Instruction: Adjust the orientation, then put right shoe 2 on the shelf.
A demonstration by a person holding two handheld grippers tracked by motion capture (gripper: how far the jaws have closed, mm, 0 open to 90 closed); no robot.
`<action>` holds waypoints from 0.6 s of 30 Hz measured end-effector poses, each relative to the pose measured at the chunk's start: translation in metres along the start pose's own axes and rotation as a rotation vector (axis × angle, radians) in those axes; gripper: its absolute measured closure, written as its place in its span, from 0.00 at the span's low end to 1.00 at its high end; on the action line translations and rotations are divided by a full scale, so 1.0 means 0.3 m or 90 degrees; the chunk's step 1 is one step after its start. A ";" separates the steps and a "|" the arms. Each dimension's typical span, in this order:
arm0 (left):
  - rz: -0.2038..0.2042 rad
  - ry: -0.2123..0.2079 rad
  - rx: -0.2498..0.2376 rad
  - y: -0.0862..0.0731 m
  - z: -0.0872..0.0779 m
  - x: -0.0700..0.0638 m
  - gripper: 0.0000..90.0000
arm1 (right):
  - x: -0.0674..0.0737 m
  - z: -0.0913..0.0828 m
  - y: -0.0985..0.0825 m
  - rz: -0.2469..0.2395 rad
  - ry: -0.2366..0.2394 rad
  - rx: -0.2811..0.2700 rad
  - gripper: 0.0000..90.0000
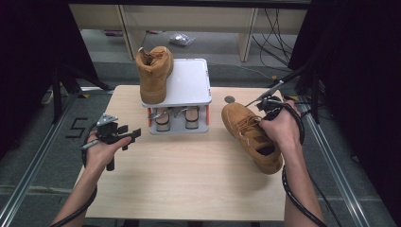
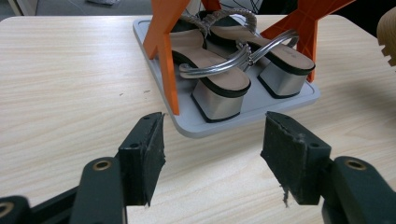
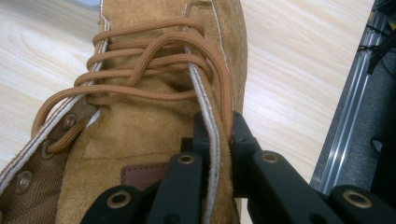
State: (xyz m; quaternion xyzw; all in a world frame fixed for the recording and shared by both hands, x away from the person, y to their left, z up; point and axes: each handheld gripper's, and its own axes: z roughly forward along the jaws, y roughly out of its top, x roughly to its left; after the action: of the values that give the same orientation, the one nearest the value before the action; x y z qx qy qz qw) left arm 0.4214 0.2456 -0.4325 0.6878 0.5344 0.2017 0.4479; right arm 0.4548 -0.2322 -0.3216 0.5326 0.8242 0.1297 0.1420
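Now right gripper point(image 3: 217, 135) jaws clamped on edge of tan suede lace-up boot point(image 1: 249, 135), lying on light wooden counter point(image 1: 189, 175). Left gripper point(image 2: 212, 154) jaws wide apart, holding nothing.

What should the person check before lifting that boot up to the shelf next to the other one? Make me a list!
1. Right hand-held gripper shut on the boot on the table, at its laced edge: ok.
2. Grip firm enough for lifting: cannot tell.
3. Bare space on the rack's top shelf beside the other boot: ok.
4. Left hand-held gripper open, holding nothing, apart from the rack: ok.
5. Sandals tucked on the lower shelf: ok.
6. Laces hanging loose: cannot tell.
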 end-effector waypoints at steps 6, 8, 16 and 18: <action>-0.007 0.011 -0.001 -0.002 -0.010 0.008 0.42 | 0.013 -0.009 0.018 -0.002 0.006 0.000 0.95; -0.006 0.009 0.000 0.001 -0.006 0.007 0.43 | 0.018 -0.010 0.023 0.008 0.008 0.001 0.95; -0.001 0.003 -0.002 0.006 -0.002 -0.006 0.42 | 0.031 -0.025 0.051 0.007 0.000 -0.020 0.95; -0.001 0.005 -0.003 0.006 -0.002 -0.005 0.42 | 0.024 -0.026 0.062 -0.017 -0.004 -0.026 0.95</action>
State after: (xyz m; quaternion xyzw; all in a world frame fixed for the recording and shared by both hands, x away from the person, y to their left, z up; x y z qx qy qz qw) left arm 0.4214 0.2445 -0.4304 0.6854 0.5362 0.2052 0.4479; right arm 0.4647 -0.2188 -0.3082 0.5187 0.8281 0.1434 0.1571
